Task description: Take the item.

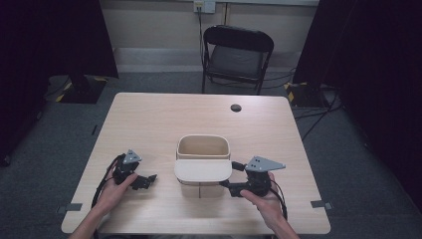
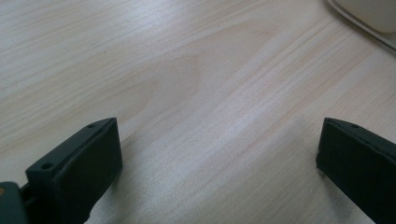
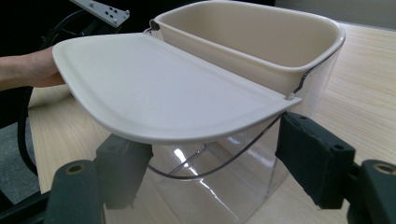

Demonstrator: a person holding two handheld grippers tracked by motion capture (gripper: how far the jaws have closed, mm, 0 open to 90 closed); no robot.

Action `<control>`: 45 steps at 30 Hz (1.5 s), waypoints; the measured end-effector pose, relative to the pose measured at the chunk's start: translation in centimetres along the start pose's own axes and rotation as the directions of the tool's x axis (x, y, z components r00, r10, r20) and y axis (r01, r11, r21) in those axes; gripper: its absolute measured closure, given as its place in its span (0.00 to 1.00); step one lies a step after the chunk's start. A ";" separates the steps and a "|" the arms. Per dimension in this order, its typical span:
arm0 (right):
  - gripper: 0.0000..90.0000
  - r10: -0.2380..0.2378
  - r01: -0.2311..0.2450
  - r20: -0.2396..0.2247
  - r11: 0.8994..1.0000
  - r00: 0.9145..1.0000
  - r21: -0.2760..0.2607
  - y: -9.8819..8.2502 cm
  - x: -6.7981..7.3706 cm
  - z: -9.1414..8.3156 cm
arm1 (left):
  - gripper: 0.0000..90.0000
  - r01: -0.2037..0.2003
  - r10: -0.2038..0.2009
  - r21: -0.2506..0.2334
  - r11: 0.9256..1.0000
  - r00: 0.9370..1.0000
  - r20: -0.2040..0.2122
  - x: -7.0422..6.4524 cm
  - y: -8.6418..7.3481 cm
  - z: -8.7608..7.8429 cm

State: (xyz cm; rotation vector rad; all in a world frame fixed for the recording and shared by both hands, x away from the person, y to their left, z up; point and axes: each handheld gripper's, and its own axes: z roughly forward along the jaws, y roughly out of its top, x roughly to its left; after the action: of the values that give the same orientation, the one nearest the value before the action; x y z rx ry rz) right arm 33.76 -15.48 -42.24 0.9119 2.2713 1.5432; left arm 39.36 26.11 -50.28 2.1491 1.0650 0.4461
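A black folding chair stands beyond the far edge of the light wooden table; a small dark round disc lies near that edge; black curtains hang at both sides.

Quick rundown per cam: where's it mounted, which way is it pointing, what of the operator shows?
High view: above the person's side, facing forward and down on the light wooden table; both forearms, left gripper and right gripper show.
Left gripper view: on the left gripper, facing down at bare tabletop between its open jaws.
Right gripper view: on the right gripper, facing the clear plastic bin with cream insert and flap lid; a hand shows behind.
Shared: high and right gripper views both show the bin.
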 end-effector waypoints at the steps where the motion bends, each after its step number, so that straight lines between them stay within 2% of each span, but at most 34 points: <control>1: 0.29 -0.001 0.001 0.004 1.000 1.000 -0.002 0.0 0.0 0.0 | 0.00 -0.002 0.002 0.002 1.000 1.000 0.000 0.0 0.0 0.0; 20: 0.31 -0.002 0.002 0.006 0.999 1.000 -0.032 0.4 0.0 -0.4 | 0.00 -0.003 0.003 0.003 1.000 1.000 0.000 0.0 0.0 0.0; 31: 0.33 0.000 0.001 0.023 0.999 1.000 -0.038 0.8 -0.1 -0.3 | 0.00 -0.006 0.006 0.005 1.000 1.000 0.000 0.0 0.0 0.0; 33: 0.34 -0.001 0.001 0.022 0.999 1.000 -0.043 0.9 -0.1 -0.3 | 0.00 0.008 -0.008 -0.005 1.000 1.000 0.000 -0.1 0.0 0.0; 40: 0.34 -0.003 0.004 0.023 0.999 1.000 -0.042 1.3 -0.2 -0.2 | 0.00 -0.006 0.006 0.005 1.000 1.000 0.000 0.0 0.0 0.0; 45: 0.34 0.005 -0.003 0.027 0.999 1.000 -0.051 1.3 -0.3 -0.1 | 0.00 -0.001 0.001 -0.001 1.000 1.000 -0.001 0.0 0.0 0.0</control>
State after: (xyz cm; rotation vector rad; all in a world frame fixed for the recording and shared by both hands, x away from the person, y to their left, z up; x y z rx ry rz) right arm 34.37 -15.43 -41.10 0.9187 2.2019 1.5733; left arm 39.37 26.11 -50.28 2.1490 1.0641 0.4479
